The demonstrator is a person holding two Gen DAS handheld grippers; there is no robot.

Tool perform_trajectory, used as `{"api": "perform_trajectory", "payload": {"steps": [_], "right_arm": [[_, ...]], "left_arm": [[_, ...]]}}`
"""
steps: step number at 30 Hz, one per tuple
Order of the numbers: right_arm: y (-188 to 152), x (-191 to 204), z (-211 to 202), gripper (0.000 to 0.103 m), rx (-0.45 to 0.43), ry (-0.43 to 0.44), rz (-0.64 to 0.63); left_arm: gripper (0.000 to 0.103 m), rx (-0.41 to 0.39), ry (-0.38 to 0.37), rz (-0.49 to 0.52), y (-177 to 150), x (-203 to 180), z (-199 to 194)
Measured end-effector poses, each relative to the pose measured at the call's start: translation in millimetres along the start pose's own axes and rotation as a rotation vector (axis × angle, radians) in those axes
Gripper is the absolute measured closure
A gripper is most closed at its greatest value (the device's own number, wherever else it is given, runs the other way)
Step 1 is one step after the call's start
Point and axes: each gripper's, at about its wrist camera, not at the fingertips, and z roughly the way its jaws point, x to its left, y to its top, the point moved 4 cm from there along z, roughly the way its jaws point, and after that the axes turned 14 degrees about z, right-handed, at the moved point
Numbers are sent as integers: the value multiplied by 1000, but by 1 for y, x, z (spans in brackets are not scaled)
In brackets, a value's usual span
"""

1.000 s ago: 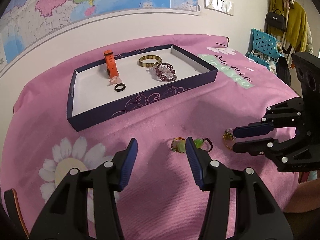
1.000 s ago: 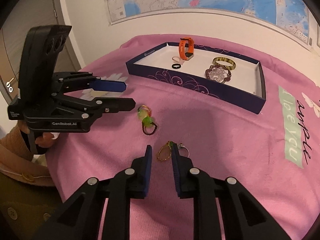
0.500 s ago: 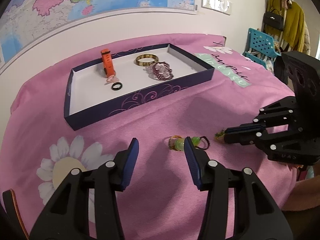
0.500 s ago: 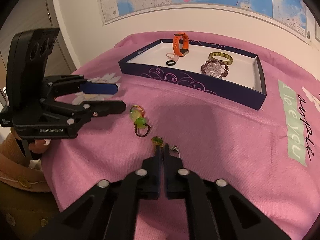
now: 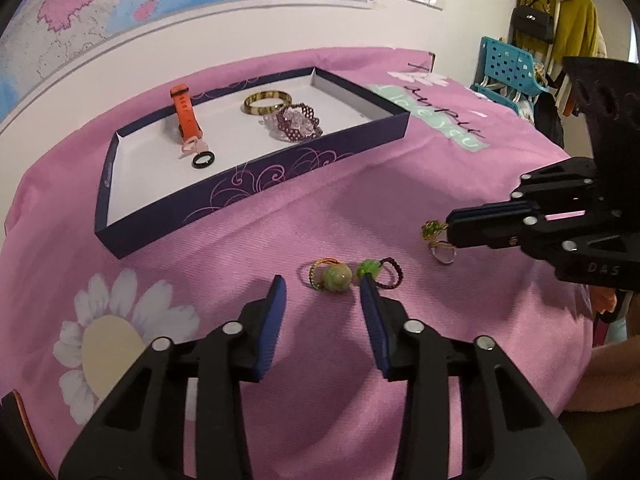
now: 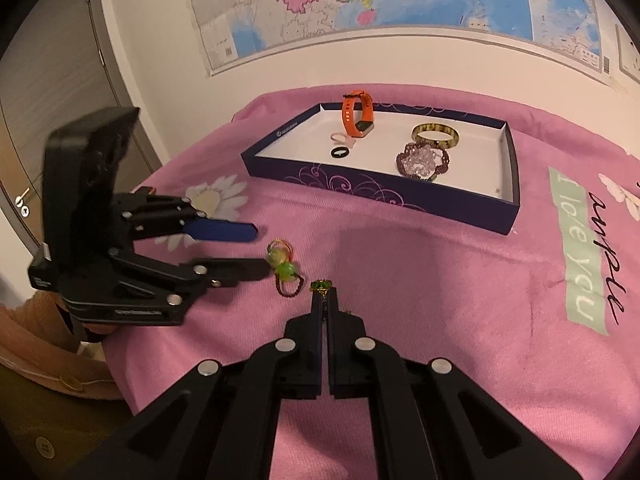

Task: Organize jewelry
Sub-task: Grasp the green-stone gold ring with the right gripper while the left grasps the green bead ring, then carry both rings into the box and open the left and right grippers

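Note:
On the pink cloth lie two bead rings: a pale green one [image 5: 336, 276] [image 6: 277, 257] and a bright green one [image 5: 370, 268] [image 6: 286, 270] on a dark cord loop. My left gripper [image 5: 322, 290] [image 6: 262, 250] sits low just before them. Its jaws are closing, with the beads at the gap between the tips and the pads not pressing on them. To the right, my right gripper [image 6: 324, 295] [image 5: 450, 229] is shut on a small gold ring with a green stone [image 6: 322, 285] [image 5: 431, 230]. A silver ring [image 5: 442, 255] lies under it.
A navy tray [image 5: 256, 184] [image 6: 380, 194] with a white floor stands further back. It holds an orange watch band [image 5: 185, 114], a black ring [image 5: 202, 159], a gold bangle [image 5: 267, 102] and a purple beaded bracelet [image 5: 298, 122]. A wall with a map is behind it. A blue chair [image 5: 508, 68] stands at the right.
My right gripper has shut on the green-stone ring. The left jaws have narrowed and now sit closer to the two bead rings.

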Motion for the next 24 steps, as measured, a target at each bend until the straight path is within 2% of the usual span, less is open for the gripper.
{"api": "perform_trajectory", "payload": {"steps": [6,10,24], "right_arm": [[3,-4,1,102,-7,7,19],[5,-5,3,102,-11,10,25],[14,-6,-2,102,-42,34,46]], "left_arm": [[83,11,-34,-4,4,-2,8],[86,6,-42,-12,5,-3,9],[88,-24,-24,-54,4,7,-4]]}}
